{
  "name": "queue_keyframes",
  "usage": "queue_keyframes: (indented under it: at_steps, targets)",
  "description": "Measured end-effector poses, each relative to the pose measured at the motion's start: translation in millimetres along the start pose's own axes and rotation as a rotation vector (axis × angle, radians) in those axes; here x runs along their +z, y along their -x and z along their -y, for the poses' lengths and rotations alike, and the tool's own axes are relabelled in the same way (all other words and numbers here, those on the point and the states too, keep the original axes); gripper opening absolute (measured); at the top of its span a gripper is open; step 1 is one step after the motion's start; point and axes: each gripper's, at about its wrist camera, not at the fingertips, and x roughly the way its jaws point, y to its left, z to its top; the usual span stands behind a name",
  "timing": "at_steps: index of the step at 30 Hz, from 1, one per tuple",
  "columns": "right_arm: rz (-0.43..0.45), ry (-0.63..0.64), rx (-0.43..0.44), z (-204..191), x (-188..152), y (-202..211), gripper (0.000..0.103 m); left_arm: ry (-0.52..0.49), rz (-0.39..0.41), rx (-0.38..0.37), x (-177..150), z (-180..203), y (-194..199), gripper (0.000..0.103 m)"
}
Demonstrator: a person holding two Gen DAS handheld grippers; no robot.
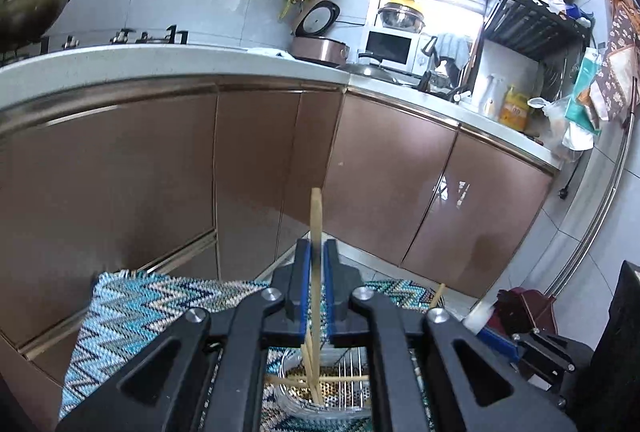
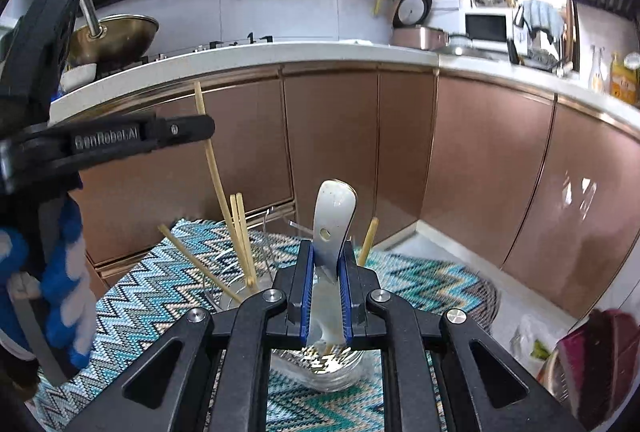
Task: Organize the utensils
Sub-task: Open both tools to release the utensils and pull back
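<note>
My left gripper (image 1: 316, 252) is shut on a wooden chopstick (image 1: 316, 216) that stands upright, its lower end in a clear glass jar (image 1: 296, 404) holding more chopsticks and a wire rack. In the right wrist view the left gripper (image 2: 200, 126) shows at left, holding that long chopstick (image 2: 212, 160). My right gripper (image 2: 327, 252) is shut on a metal spoon handle (image 2: 334, 216), held upright over a second glass jar (image 2: 324, 372). Several chopsticks (image 2: 242, 236) stand in a jar just left of it.
Both jars stand on a blue zigzag woven mat (image 2: 420, 284) on a low surface. Brown cabinet doors (image 1: 256, 160) and a white counter (image 1: 160, 60) lie ahead. A dark red object (image 2: 600, 360) sits at right, and a wok (image 2: 112, 36) on the stove.
</note>
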Motion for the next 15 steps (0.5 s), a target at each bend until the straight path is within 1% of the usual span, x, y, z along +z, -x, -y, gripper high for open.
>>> queue_keyframes:
  at_steps: [1, 2, 3, 4, 5, 6, 8, 10, 14, 15]
  targets:
    - [0.002, -0.008, 0.003, 0.5, -1.6, 1.6, 0.015, 0.004, -0.001, -0.002, -2.0, -0.8, 2.2, 0.008]
    - [0.006, -0.014, 0.003, 0.7, -2.4, 3.7, 0.017, 0.009, -0.002, -0.004, -3.7, -3.4, 5.9, 0.011]
    - [0.011, -0.016, 0.001, -0.6, -2.4, 6.7, 0.023, 0.019, -0.003, -0.008, -4.1, -5.0, 11.5, 0.015]
    - [0.019, -0.018, -0.003, -1.9, -1.9, 10.7, 0.028, 0.025, -0.001, -0.012, -4.2, -5.9, 15.2, 0.025]
    - [0.026, -0.018, -0.005, -2.9, -1.5, 14.5, 0.029, 0.034, 0.003, -0.02, -3.6, -7.3, 22.0, 0.034]
    - [0.034, -0.019, -0.01, -3.9, -1.9, 19.6, 0.032, 0.041, 0.014, -0.024, -3.1, -8.6, 30.7, 0.035]
    - [0.053, -0.029, -0.016, -5.6, -1.9, 33.3, 0.035, 0.046, 0.036, -0.018, -2.1, -11.0, 48.2, 0.038]
    - [0.073, -0.04, -0.019, -7.0, -2.4, 48.8, 0.041, 0.048, 0.052, -0.019, -2.0, -12.0, 68.3, 0.044]
    - [0.097, -0.056, -0.023, -11.9, -7.3, 77.2, 0.046, 0.025, 0.085, -0.003, -5.9, -15.2, 114.6, 0.05]
    - [0.103, -0.058, -0.024, -14.2, -9.6, 85.8, 0.049, 0.02, 0.092, 0.002, -6.8, -15.3, 124.3, 0.051]
